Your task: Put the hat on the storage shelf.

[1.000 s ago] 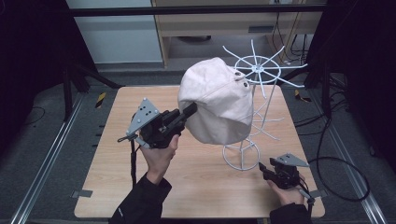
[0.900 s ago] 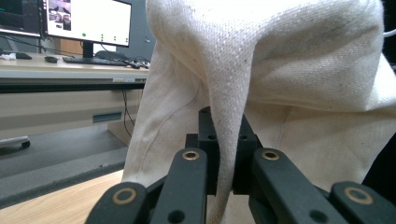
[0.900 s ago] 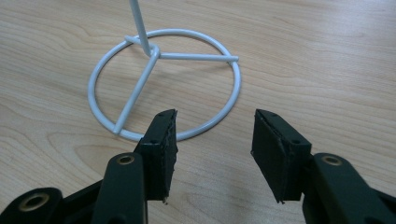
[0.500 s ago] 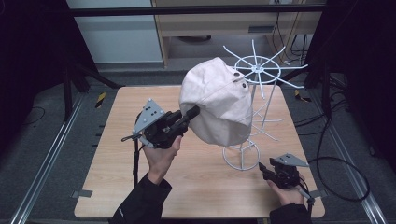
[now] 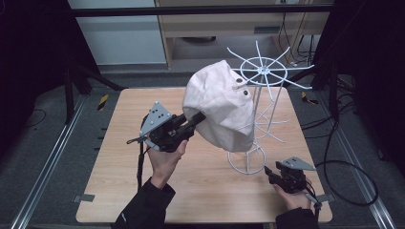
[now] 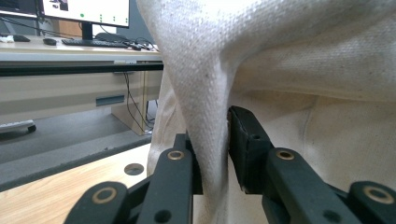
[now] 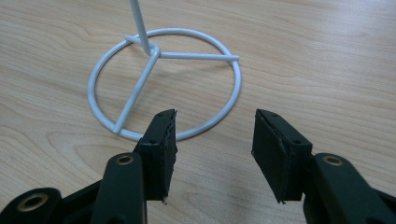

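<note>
**Over the table: hat on the rack, grip letting go**

From the high view: cream cloth hat (image 5: 222,107) draped over the upper arms of the white wire hat rack (image 5: 261,71), hanging clear of the wooden table (image 5: 119,191). Left gripper (image 5: 198,119) at the hat's lower left side, nose into the cloth. Right gripper (image 5: 268,171) low on the table, just beside the rack's foot.

Along the left gripper's jaws: fold of cloth (image 6: 210,116) between the pads (image 6: 243,140), jaws just now opening around it, at most brushing it, no longer pinching hard. Best finished by spreading wider until the fold drops free, then backing straight out along the jaws, not sideways, so as not to drag the hat off its arms.

Along the right gripper's jaws: spread apart, nothing between them, pointing at the base ring (image 7: 196,56) and short of it. Ready to steady that ring if the rack tips.

Plenty of bare wood to the left for the retreat; little room on the right, with spokes sticking out past the hat.
</note>
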